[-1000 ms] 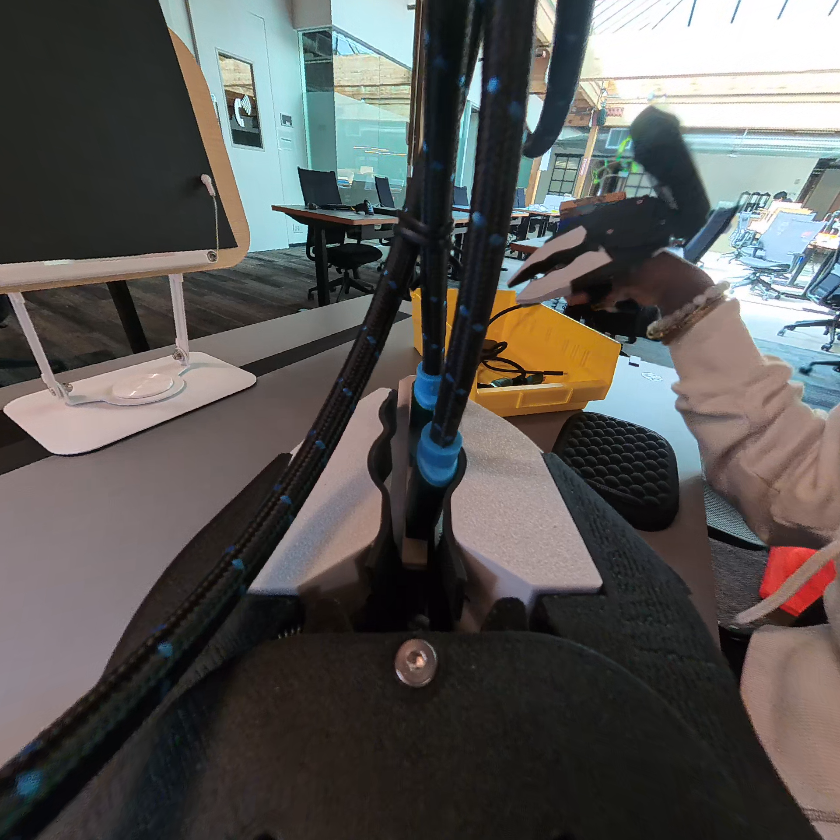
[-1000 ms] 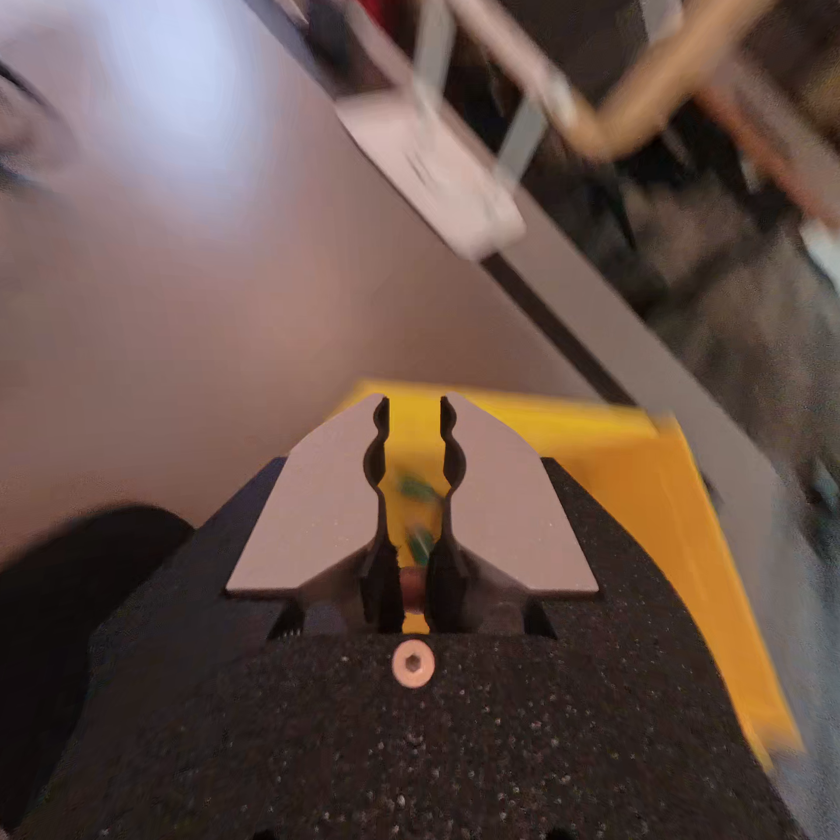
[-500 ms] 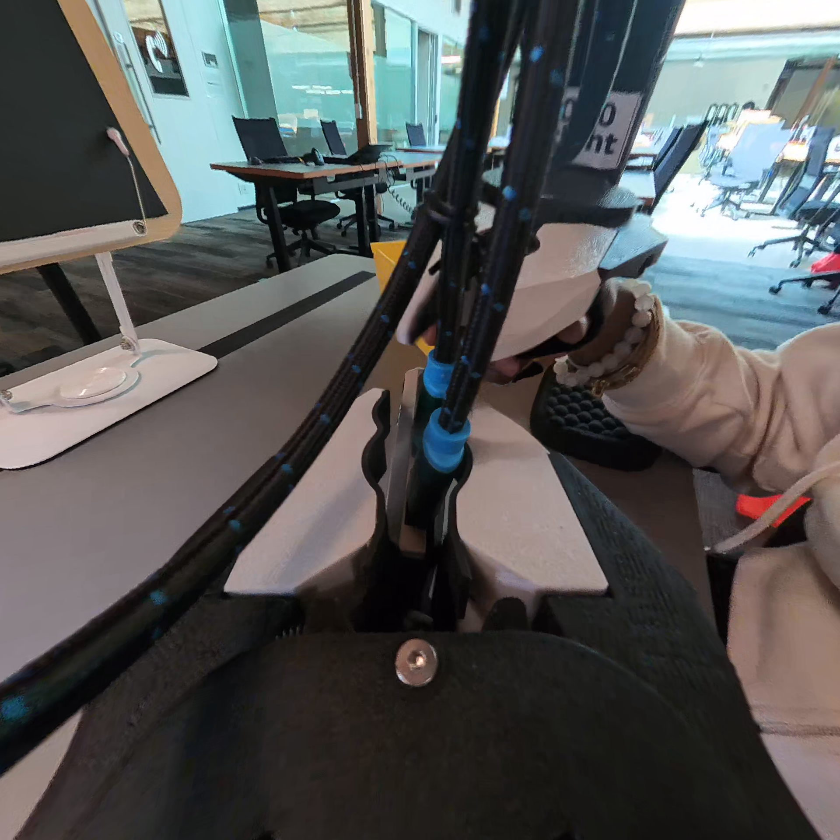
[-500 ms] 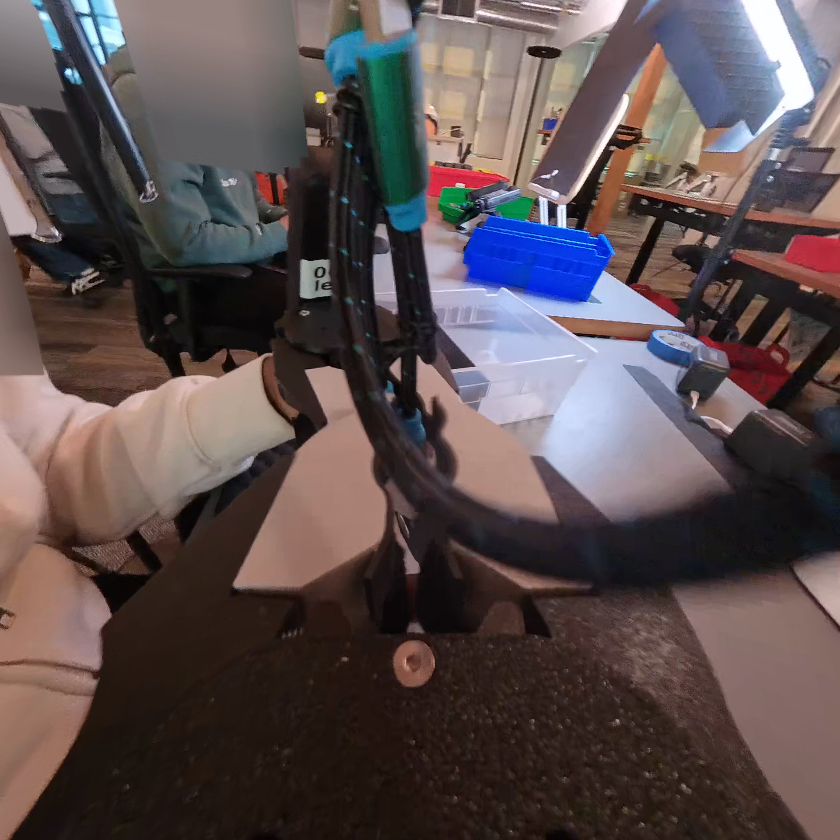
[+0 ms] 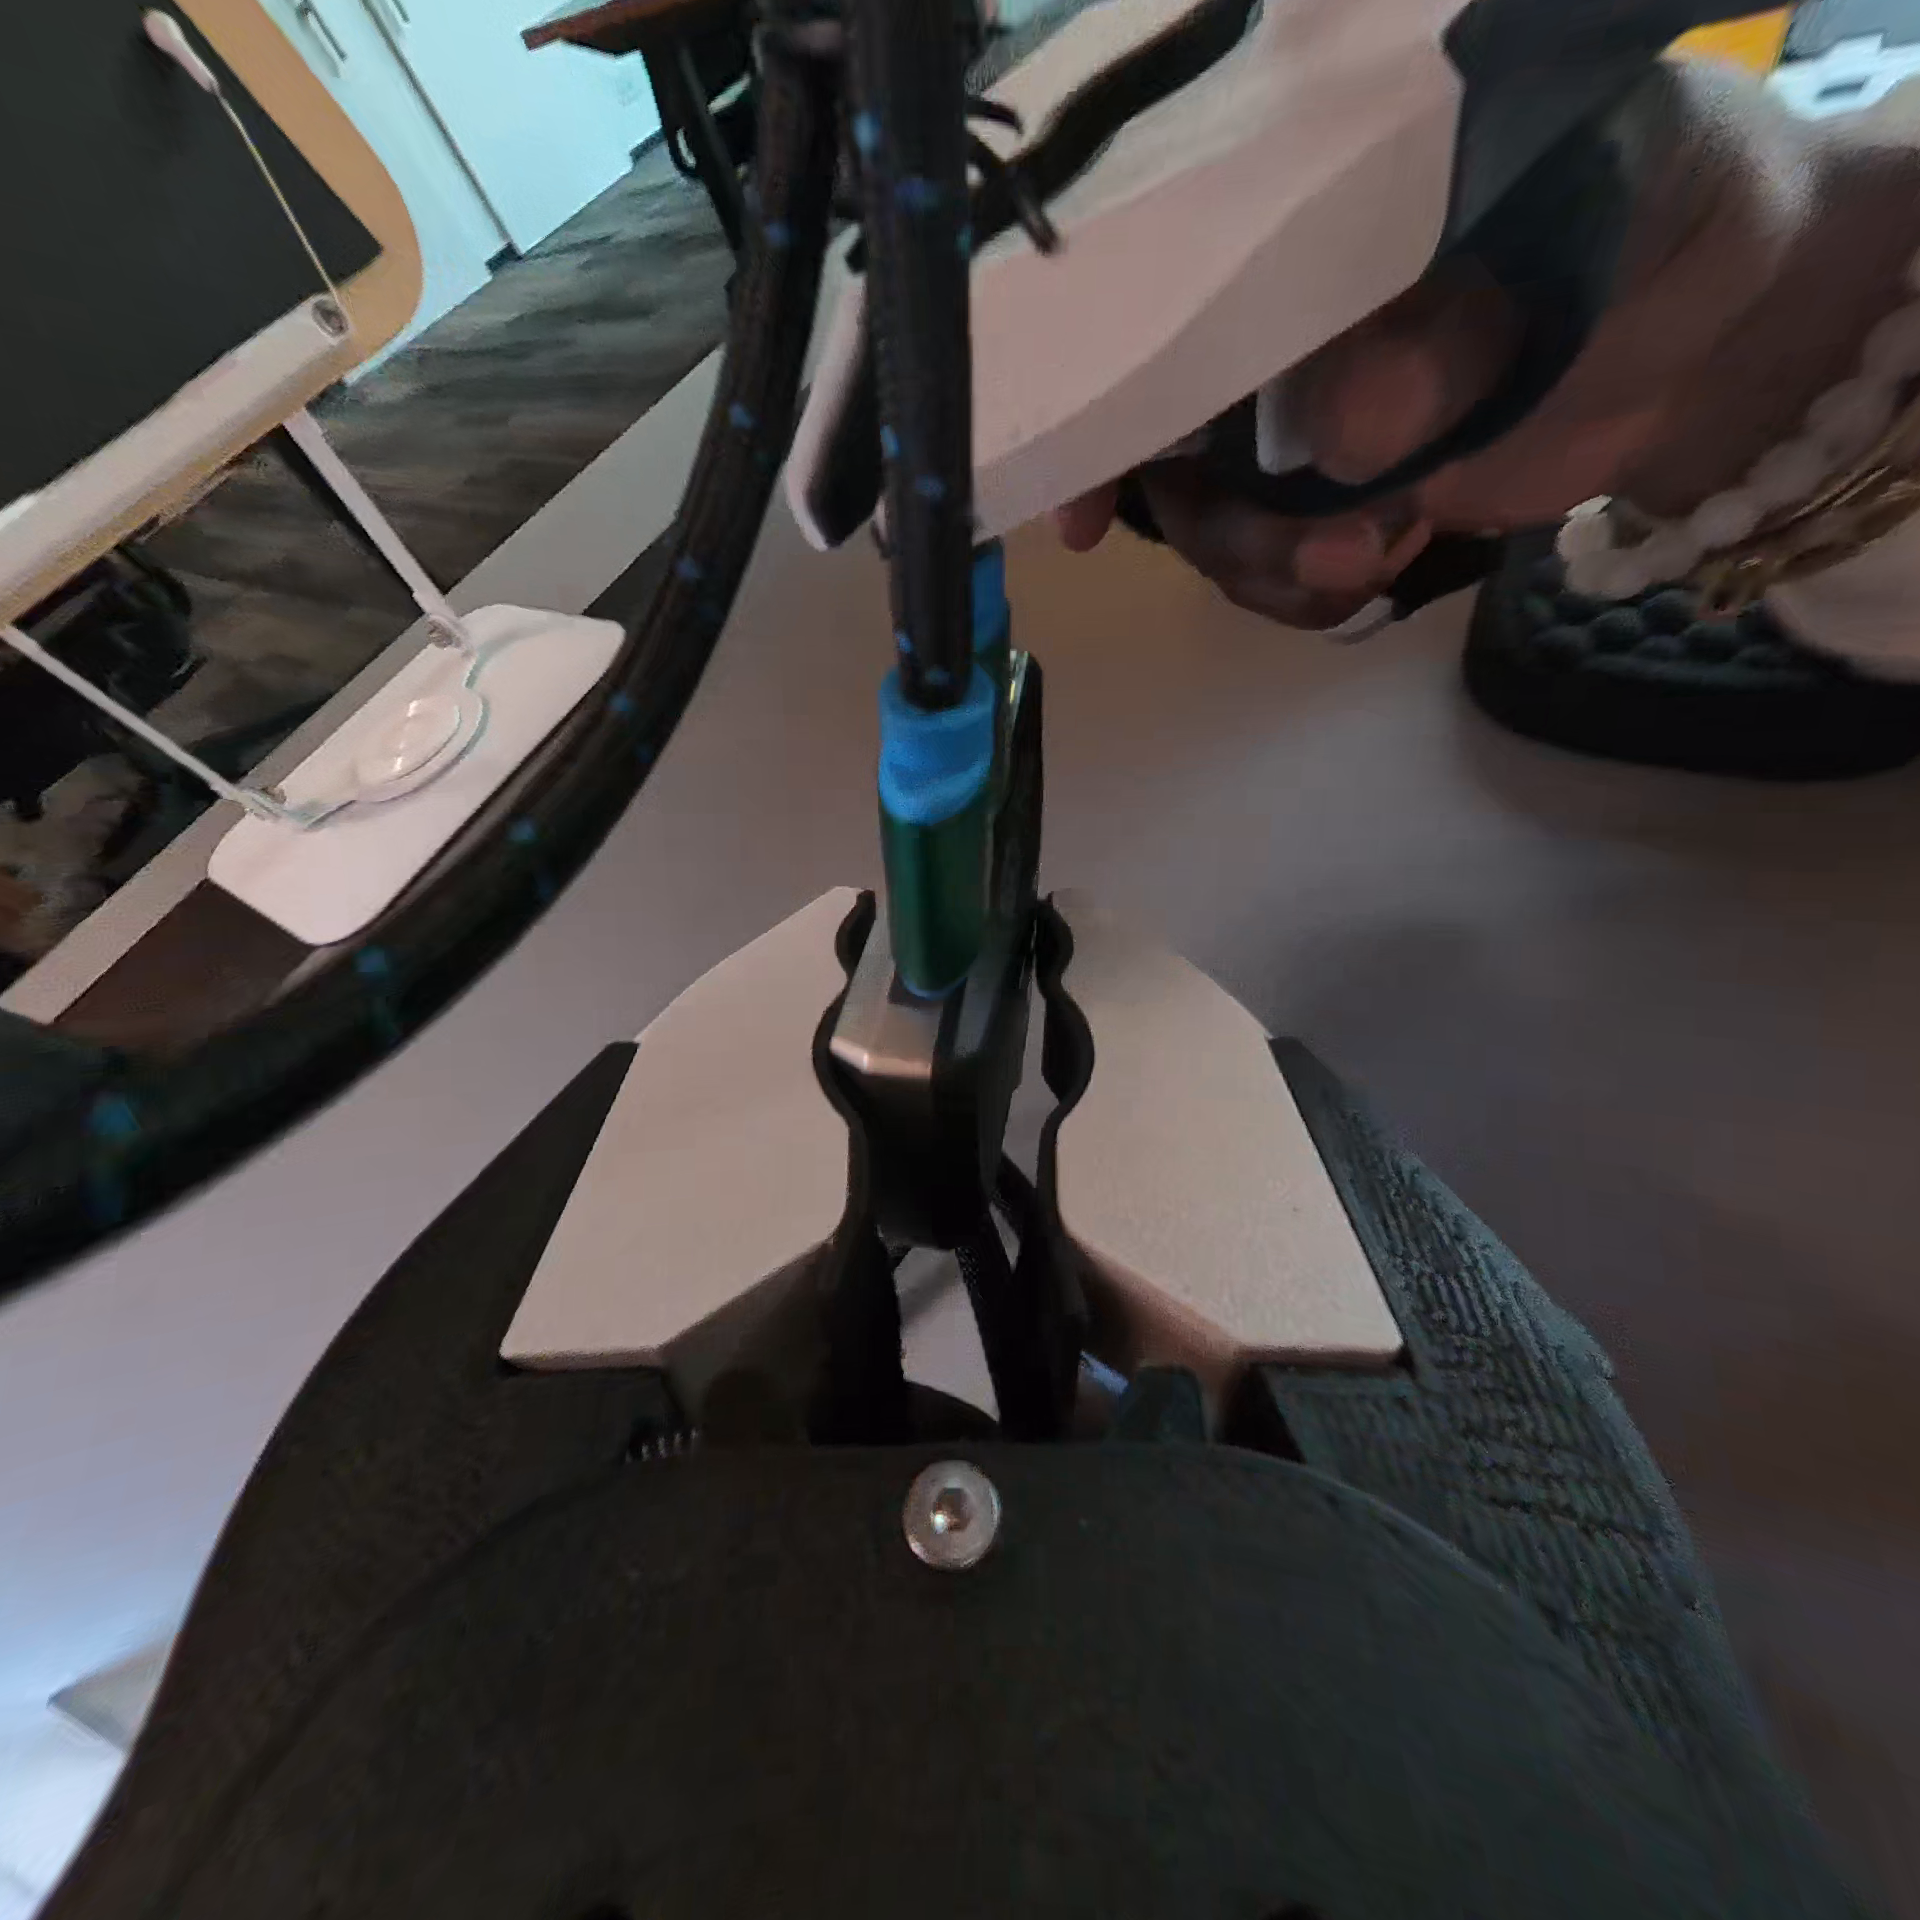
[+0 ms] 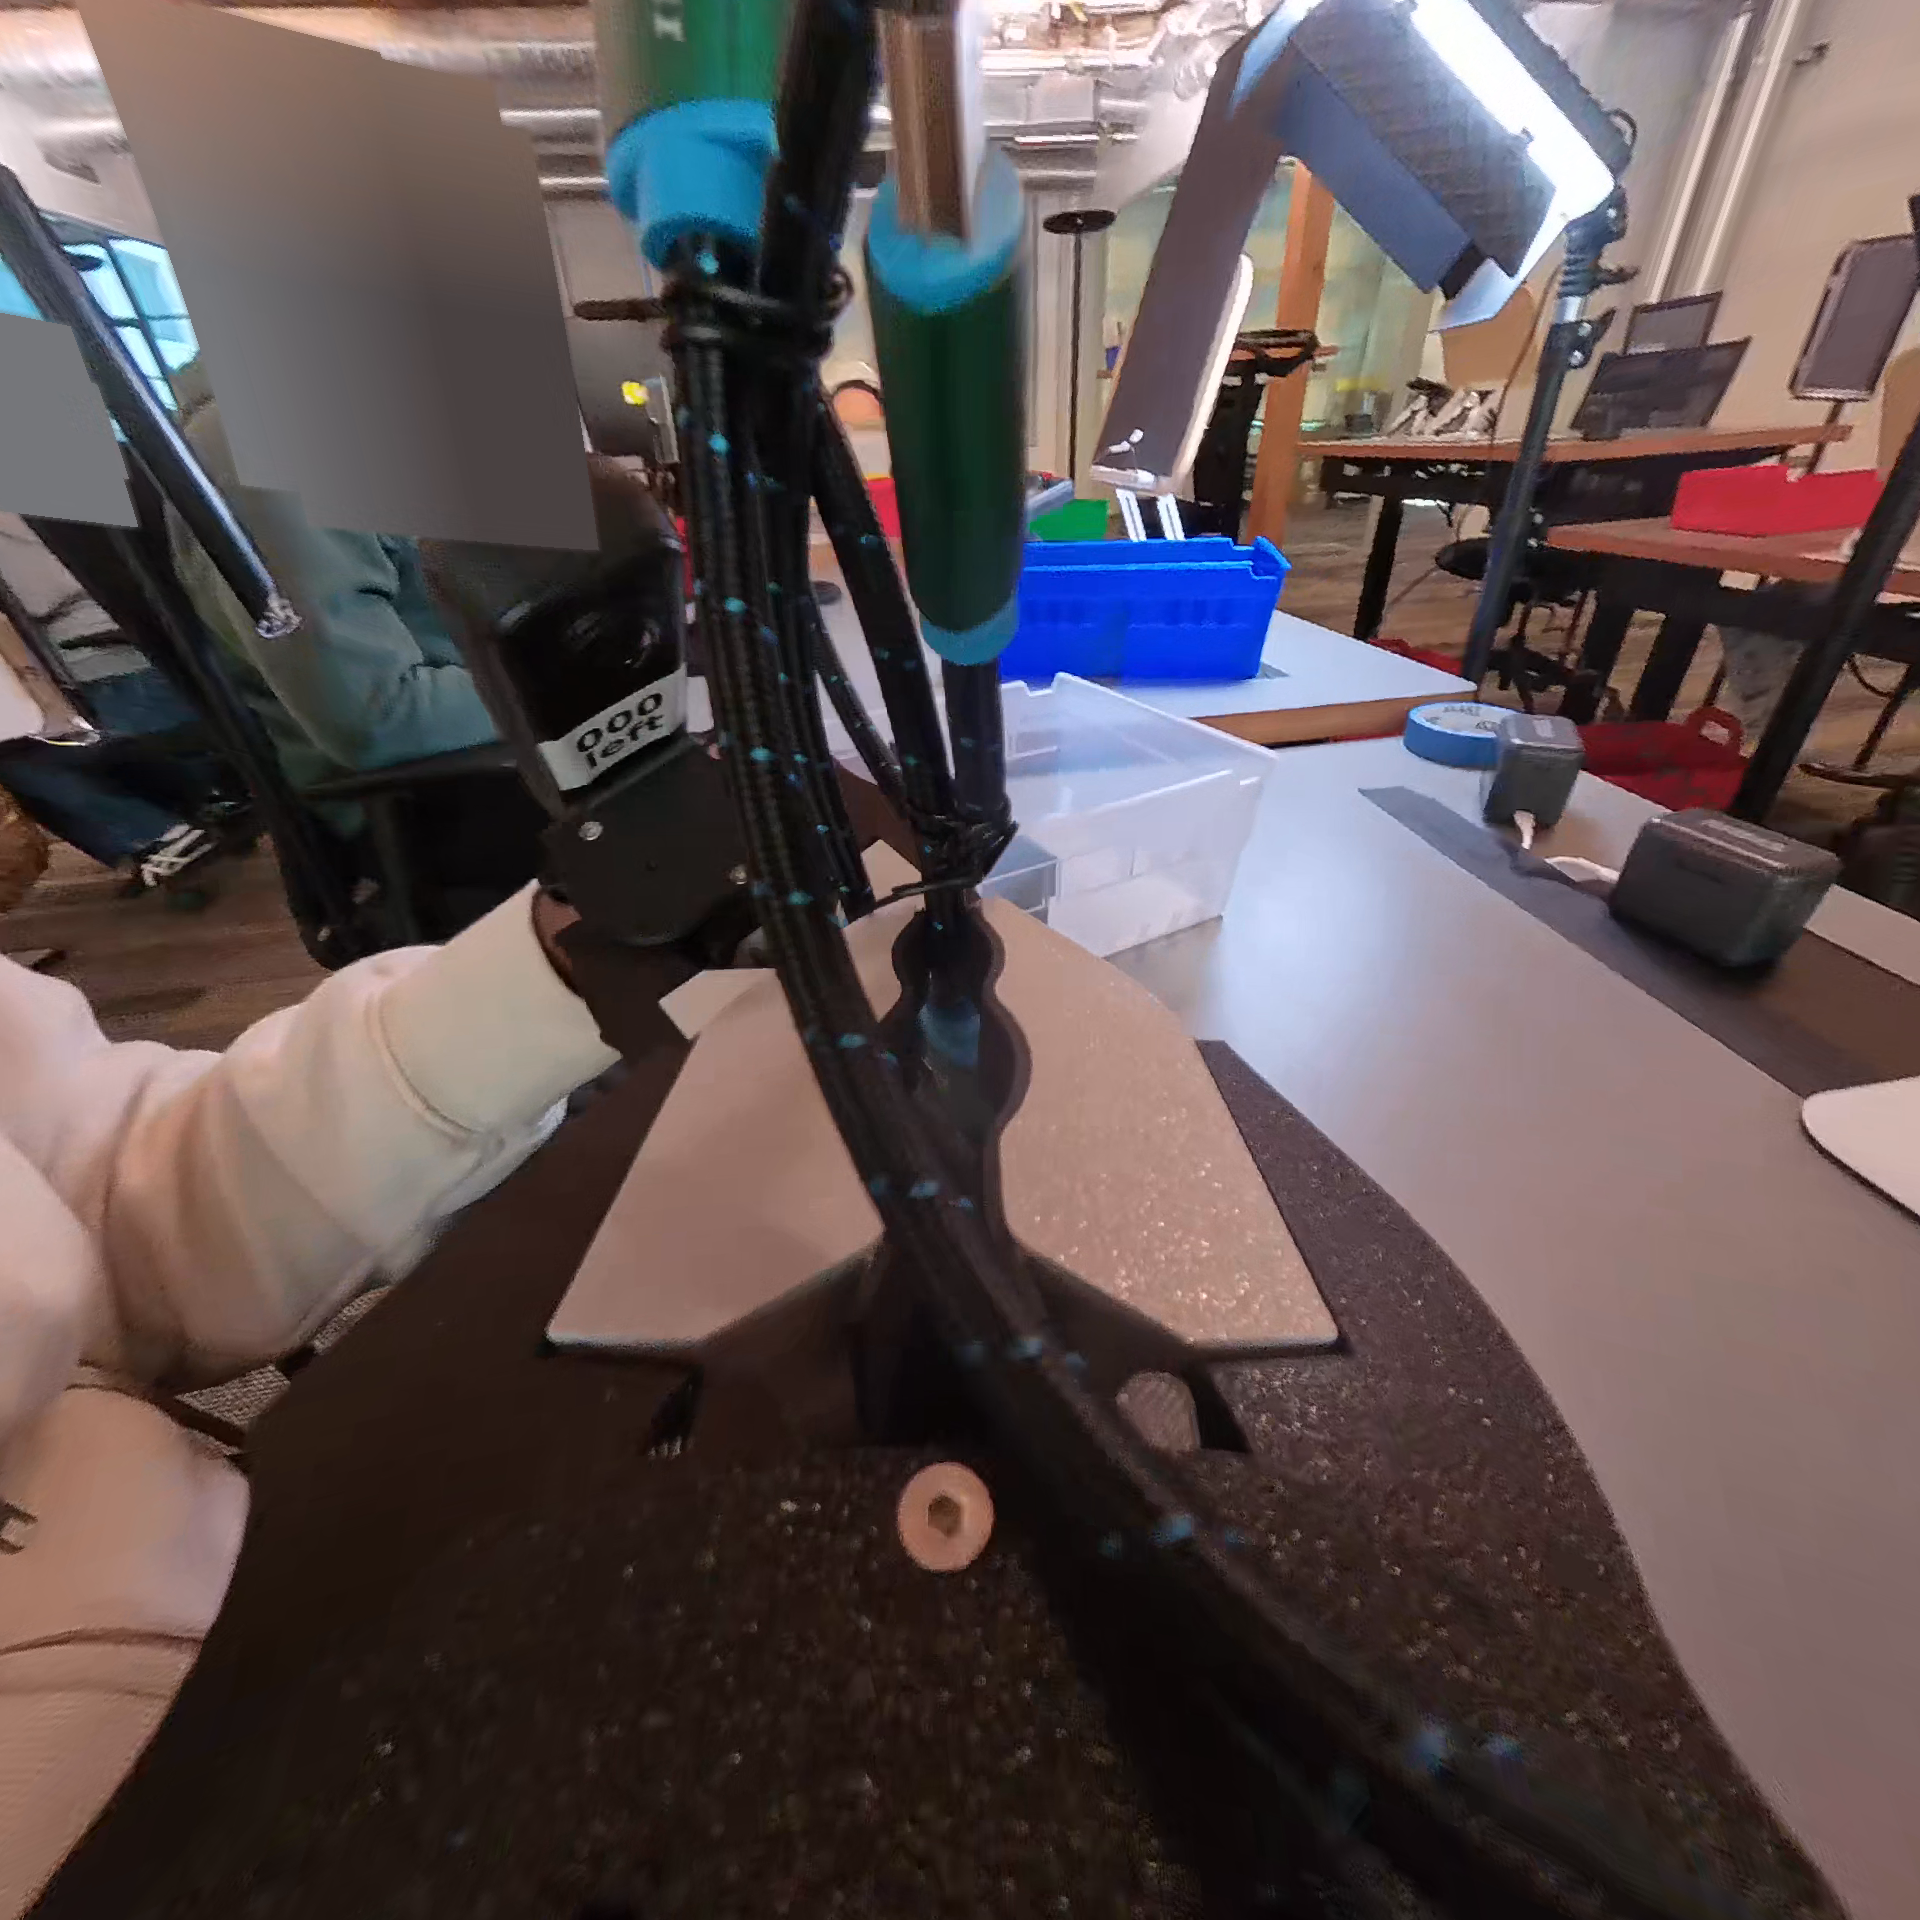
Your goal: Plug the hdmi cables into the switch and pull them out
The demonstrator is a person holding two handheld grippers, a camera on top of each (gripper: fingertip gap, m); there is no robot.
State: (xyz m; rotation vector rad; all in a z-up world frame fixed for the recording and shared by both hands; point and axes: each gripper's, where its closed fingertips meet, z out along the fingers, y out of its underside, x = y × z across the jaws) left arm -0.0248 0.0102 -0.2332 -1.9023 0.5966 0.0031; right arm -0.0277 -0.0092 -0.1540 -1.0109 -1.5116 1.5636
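Observation:
My left gripper (image 5: 951, 920) is shut on the end of a green HDMI plug (image 5: 925, 883) with blue collars. The plug's silver metal tip (image 5: 883, 1034) sits between the jaws, next to a black flat piece (image 5: 997, 1049) that I cannot identify. Black braided cables with blue flecks (image 5: 914, 312) run up from the plug and loop to the left. My right gripper (image 6: 951, 940) is shut on one braided cable just below a second green plug (image 6: 945, 436). That plug's bare metal tip (image 6: 935, 104) points up. The right gripper's fingers (image 5: 1143, 260) show above the plug in the left wrist view.
A grey table (image 5: 1403, 987) lies below. A white stand base (image 5: 416, 748) is at the left and a black honeycomb pad (image 5: 1662, 686) at the right. A clear bin (image 6: 1132, 800), a blue bin (image 6: 1143, 613), a tape roll (image 6: 1444, 727) and dark boxes (image 6: 1714, 883) stand farther off. The tips of one gripper are about 8 cm away from the tips of the other.
My right gripper swung from over a yellow bin to the cable bundle and shut on a cable. My left gripper tilted towards the table; the plug's metal tip now shows between its jaws.

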